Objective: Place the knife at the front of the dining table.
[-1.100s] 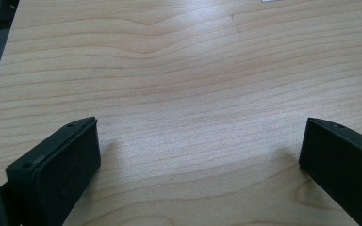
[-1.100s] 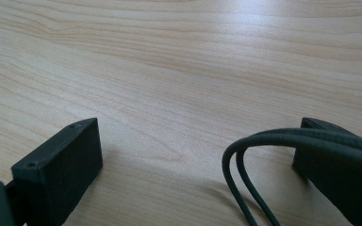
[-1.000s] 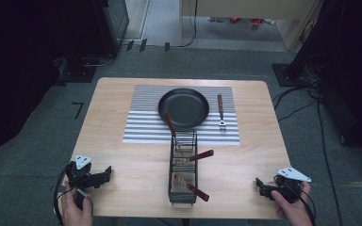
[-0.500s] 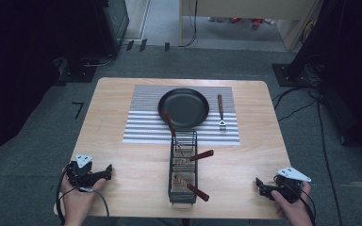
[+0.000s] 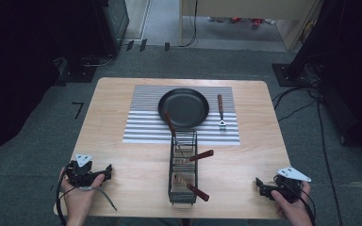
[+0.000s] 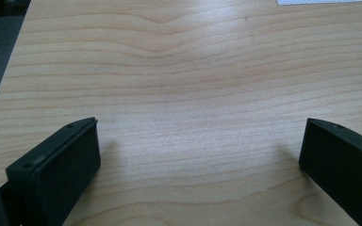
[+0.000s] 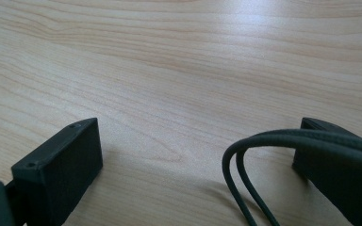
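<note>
- Table: light wood top on a grey carpeted floor, with dark equipment and cables around it.
- Striped mat: grey-and-white, lies flat on the far half of the table, centred.
- Frying pan: black, sits on the striped mat; its brown handle points toward the near edge and reaches the far end of the wire basket.
- Fork: brown handle, metal head, lies on the mat just right of the frying pan, apart from it, head toward the person.
- Wire basket: dark, long and narrow, stands on bare wood at the table's middle, running from the mat's near edge toward the person. It holds utensils; two brown handles stick out on its right side. What the utensils are cannot be made out at this resolution.
- Left gripper: held in the person's left hand at the near left corner, low over the table; jaws stand wide apart with bare wood between them.
- Right gripper: held in the right hand at the near right corner; jaws wide apart, nothing gripped. Its own cable loops across the gap in the right gripper view.
- Both grippers are well apart from the wire basket.
</note>
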The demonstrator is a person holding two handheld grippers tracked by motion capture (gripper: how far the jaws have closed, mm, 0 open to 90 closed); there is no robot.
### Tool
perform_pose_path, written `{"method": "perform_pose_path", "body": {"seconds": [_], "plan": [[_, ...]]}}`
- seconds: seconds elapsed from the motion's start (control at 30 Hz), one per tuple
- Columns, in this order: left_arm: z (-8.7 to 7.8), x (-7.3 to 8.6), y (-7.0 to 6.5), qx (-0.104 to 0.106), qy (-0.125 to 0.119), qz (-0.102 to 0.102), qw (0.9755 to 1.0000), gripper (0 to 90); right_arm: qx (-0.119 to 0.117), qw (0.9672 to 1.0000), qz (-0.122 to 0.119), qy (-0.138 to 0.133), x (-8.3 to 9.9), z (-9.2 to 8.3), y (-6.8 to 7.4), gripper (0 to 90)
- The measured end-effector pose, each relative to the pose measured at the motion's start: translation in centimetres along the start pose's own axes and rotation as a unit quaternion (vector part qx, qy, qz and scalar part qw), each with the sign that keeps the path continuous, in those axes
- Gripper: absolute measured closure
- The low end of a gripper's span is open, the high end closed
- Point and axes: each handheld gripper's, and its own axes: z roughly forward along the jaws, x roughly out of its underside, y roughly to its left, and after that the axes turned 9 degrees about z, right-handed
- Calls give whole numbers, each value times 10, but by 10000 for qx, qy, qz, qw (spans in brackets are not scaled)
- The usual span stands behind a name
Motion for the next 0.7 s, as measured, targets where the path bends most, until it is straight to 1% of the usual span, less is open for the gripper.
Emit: {"method": "perform_pose_path", "body": {"seconds": [0.03,0.07,0.1,0.13,0.17,0.2,0.33,0.4,0.47,0.57,0.6,0.67,0.7], "plan": [[0,0,0,0,0,0,10000,0,-1,10000,2,0,0,0,0,14],[-1,-1,1,55,-11,-89,9999,0,0,10000,0,-1,0,0,0,14],[-3,-1,2,151,-40,-159,9998,0,-1,10000,1,0,0,0,0,14],[-7,-4,1,149,-129,-190,9996,0,0,10000,-1,0,0,0,0,14],[-7,-4,1,149,-129,-190,9996,0,0,10000,-1,0,0,0,0,14],[-11,-8,-1,189,-205,-188,9994,0,0,10000,0,-1,0,0,0,14],[-21,-20,-12,314,-346,-56,9989,0,0,10000,1,1,0,0,0,14],[-25,-27,-20,330,-405,76,9986,0,0,10000,2,1,0,0,0,14],[-28,-34,-27,386,-470,148,9980,0,0,10000,1,-1,0,0,0,14],[-32,-45,-39,503,-542,216,9970,0,1,10000,1,1,0,0,0,14],[-32,-45,-39,503,-542,216,9970,0,1,10000,1,1,0,0,0,14],[-35,-53,-49,602,-615,278,9959,0,0,10000,0,0,0,0,0,14],[-35,-56,-52,648,-631,307,9954,0,0,10000,0,0,0,0,0,14]]}}
